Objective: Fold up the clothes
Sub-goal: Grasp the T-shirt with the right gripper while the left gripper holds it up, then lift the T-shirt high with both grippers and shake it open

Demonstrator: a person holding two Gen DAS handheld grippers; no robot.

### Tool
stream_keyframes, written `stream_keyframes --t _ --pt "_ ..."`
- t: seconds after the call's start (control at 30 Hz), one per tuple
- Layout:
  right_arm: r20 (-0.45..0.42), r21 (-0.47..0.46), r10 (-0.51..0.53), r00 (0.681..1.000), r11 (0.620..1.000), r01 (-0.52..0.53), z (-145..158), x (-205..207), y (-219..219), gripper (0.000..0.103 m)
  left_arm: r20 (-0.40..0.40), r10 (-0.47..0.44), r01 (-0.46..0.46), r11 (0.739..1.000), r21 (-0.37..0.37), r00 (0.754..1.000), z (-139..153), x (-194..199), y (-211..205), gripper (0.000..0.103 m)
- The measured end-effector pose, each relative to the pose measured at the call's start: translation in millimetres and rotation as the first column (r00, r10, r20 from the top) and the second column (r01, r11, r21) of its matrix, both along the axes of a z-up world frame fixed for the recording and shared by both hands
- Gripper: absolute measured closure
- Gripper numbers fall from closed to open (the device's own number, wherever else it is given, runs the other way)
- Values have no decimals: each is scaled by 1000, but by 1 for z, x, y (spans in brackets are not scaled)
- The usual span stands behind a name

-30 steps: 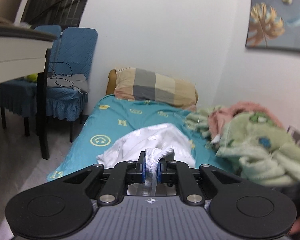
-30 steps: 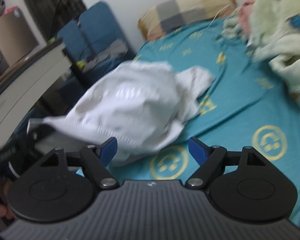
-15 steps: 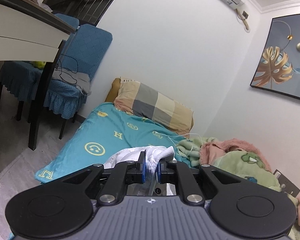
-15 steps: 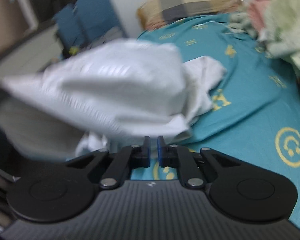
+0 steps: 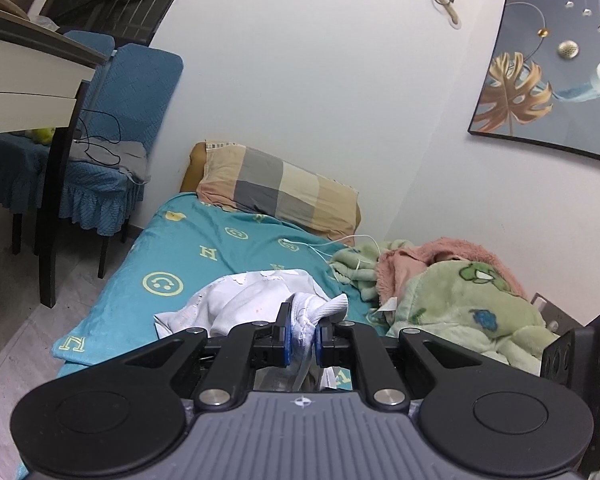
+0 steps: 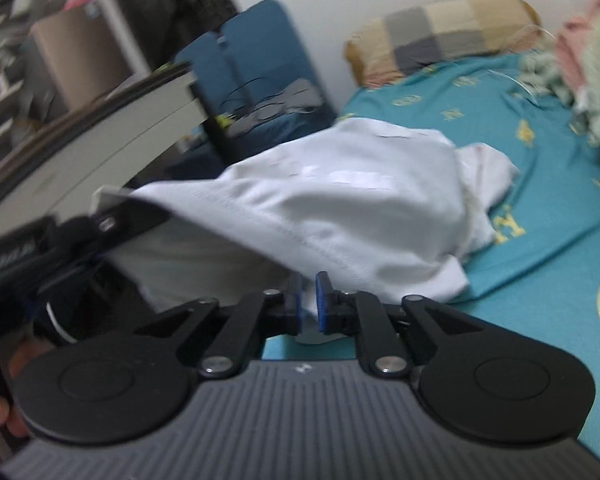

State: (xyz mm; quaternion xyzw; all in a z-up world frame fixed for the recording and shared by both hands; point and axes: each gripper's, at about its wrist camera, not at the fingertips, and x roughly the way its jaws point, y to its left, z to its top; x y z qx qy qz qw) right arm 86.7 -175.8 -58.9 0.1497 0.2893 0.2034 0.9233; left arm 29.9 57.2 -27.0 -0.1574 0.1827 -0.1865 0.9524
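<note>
Teal bed sheet (image 5: 204, 248) below; my left tool (image 5: 300, 334) pinches the white garment (image 6: 340, 200), whose hem runs rightward into my right tool (image 6: 308, 300), jaws opening around cloth.

1. A plaid pillow (image 5: 280, 192) is lying at the head of the bed (image 5: 204, 256), against the white wall.
2. A teal sheet with yellow smiley faces is covering the bed.
3. A heap of green and pink blankets (image 5: 452, 284) is sitting just right of the pillow, along the wall.
4. A white cable (image 5: 332, 244) is trailing from the blankets toward the pillow.
5. A blue-covered chair (image 5: 112, 136) is standing left of the pillow, black cords lying on its seat.
6. A leaf painting (image 5: 548, 64) is hanging high above the blankets.
</note>
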Motion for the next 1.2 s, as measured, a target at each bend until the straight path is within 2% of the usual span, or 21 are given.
stream_keyframes --t 0.03,0.07,0.1,0.2,0.27,0.33,0.43,0.53,0.63,0.7,0.8,0.87,0.93,0.97,1.0,1.07,1.13,1.2 --pt "16 -8 8 1000 1000 -8 1 -1 3 63 1 -4 4 1000 -2 1000 0 0 0 92" --pt "32 -15 13 999 1000 -12 2 -2 7 48 3 -8 8 1000 -4 1000 0 0 -1 92" --pt "50 -27 8 999 1000 -7 3 -2 10 43 7 -11 12 1000 -7 1000 0 0 0 92" --pt "84 -78 -47 995 996 53 3 5 16 44 32 -9 10 1000 -30 999 2 -4 2 92" --pt "68 -97 -109 992 989 115 -2 16 15 44 51 3 0 999 -48 999 4 -7 4 92" --pt "52 -78 -176 983 981 180 -8 23 4 44 67 18 -13 997 -72 998 5 -10 9 92" --pt "78 5 -286 955 958 287 -1 16 -20 43 78 40 -32 993 -112 996 7 -11 16 92" --pt "121 90 -388 914 921 379 11 3 -42 43 88 26 -13 991 -136 996 11 -12 19 92" --pt "158 83 -453 877 891 446 18 -2 -51 43 113 -16 30 991 -127 993 14 -16 14 92" --pt "127 33 -455 882 890 454 13 5 -51 43 129 -27 41 993 -106 991 15 -18 8 93" --pt "0 -84 -428 904 901 426 -8 24 -45 44 123 -20 33 994 -103 992 14 -19 7 93" --pt "-114 -169 -414 903 904 393 -28 37 -40 44 108 -4 16 994 -106 994 13 -16 9 93" --pt "-214 -197 -410 887 907 372 -47 43 -39 49 93 11 -1 994 -109 996 11 -14 11 93" --pt "-230 -203 -420 878 903 379 -51 43 -39 58 86 19 -10 994 -110 996 11 -13 12 93" --pt "-216 -202 -432 875 897 393 -49 40 -40 74 74 28 -20 995 -98 997 9 -11 12 93" --pt "-127 -172 -457 880 884 435 -33 29 -40 91 49 46 -43 997 -64 998 6 -5 11 93" --pt "-28 -97 -459 888 885 455 -13 14 -43 93 20 68 -68 998 -18 997 2 1 9 92" --pt "32 -11 -446 895 895 446 1 2 -48 94 -33 80 -79 997 24 996 -5 10 8 92"
